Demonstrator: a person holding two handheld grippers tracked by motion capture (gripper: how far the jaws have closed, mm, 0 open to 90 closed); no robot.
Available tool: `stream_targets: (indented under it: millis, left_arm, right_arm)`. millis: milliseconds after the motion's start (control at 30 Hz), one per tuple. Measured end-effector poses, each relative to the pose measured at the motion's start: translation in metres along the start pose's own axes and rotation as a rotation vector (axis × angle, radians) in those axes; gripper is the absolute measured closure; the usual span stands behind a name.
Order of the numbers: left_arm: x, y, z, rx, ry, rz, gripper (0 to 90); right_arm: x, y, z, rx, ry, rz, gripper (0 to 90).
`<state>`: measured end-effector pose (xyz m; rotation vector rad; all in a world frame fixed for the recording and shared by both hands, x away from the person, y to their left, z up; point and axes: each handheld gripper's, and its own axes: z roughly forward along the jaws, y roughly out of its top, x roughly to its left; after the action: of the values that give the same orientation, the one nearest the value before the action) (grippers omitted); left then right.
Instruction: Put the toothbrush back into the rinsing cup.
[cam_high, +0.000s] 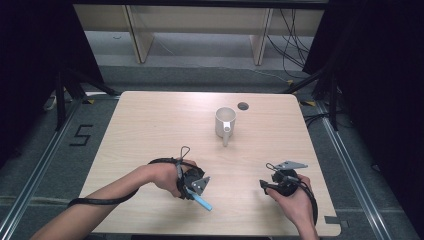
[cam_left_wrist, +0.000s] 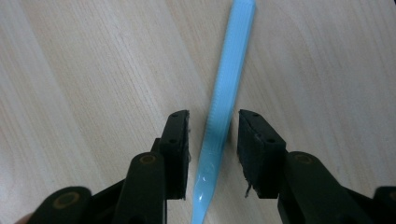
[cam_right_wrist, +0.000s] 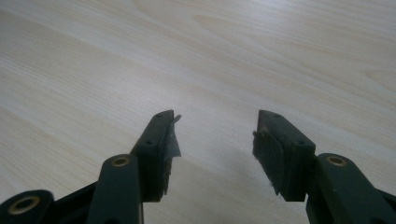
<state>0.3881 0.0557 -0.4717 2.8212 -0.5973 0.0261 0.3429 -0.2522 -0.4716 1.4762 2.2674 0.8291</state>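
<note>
A light blue plastic stick lies flat on the wooden table. My left gripper points down over its near end, one jaw on each side, with a narrow gap between each pad and the stick. In the high view the stick pokes out toward the front right from under the left gripper. My right gripper rests at the front right of the table. In the right gripper view its jaws stand apart over bare wood with nothing between them.
A white mug stands upright past the table's middle, its handle toward me. A small dark round hole lies just behind it. Dark curtains flank the table, and cables trail on the floor beyond.
</note>
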Motion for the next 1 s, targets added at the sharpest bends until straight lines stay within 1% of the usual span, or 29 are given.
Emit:
stream_targets:
  millis: [67, 233, 400, 433, 467, 500, 533, 633, 667, 733, 833, 1000]
  left_arm:
    - [0.0001, 0.0000, 0.0000, 0.002, 0.000, 0.001, 64.2]
    - [-0.0001, -0.0004, 0.0022, 0.018, -0.016, 0.001, 65.3]
    - [0.0016, -0.0002, 0.0038, 0.033, -0.024, 0.004, 66.2]
    - [0.0020, -0.0001, 0.0040, 0.036, -0.024, 0.006, 66.5]
    - [0.0023, 0.0002, 0.0040, 0.039, -0.024, 0.009, 68.4]
    - [0.0025, 0.0006, 0.0038, 0.042, -0.026, 0.016, 68.4]
    - [0.0026, 0.0014, 0.0035, 0.041, -0.031, 0.018, 71.0]
    - [0.0025, 0.0018, 0.0040, 0.044, -0.036, 0.018, 71.0]
    - [0.0035, 0.0017, 0.0039, 0.049, -0.037, 0.018, 70.5]
    - [0.0040, 0.0012, 0.0041, 0.047, -0.037, 0.015, 70.5]
    - [0.0056, 0.0000, 0.0039, 0.059, -0.042, 0.015, 70.5]
    - [0.0058, -0.0012, 0.0052, 0.062, -0.061, 0.015, 70.9]
  right_arm:
    - [0.0005, 0.0000, -0.0002, 0.002, -0.001, 0.006, 48.4]
    - [0.0002, -0.0001, 0.0005, 0.001, 0.002, -0.001, 48.4]
    - [0.0016, 0.0006, 0.0003, 0.003, 0.001, 0.008, 48.4]
    - [0.0017, 0.0009, 0.0002, 0.005, 0.002, 0.007, 48.4]
    - [-0.0001, 0.0013, 0.0005, 0.000, -0.013, -0.011, 48.4]
    - [-0.0001, 0.0013, 0.0005, 0.000, -0.013, -0.011, 48.4]
    - [0.0006, 0.0013, -0.0006, 0.000, -0.014, -0.003, 48.4]
    - [0.0006, 0.0011, -0.0011, 0.000, -0.011, -0.003, 48.4]
    - [0.0031, 0.0009, -0.0021, 0.005, 0.004, 0.028, 48.5]
    - [0.0025, 0.0008, -0.0027, 0.008, 0.002, 0.022, 48.4]
    - [0.0028, 0.0006, -0.0030, 0.010, 0.002, 0.028, 48.4]
    - [0.0018, 0.0006, -0.0030, 0.006, 0.000, 0.027, 48.4]
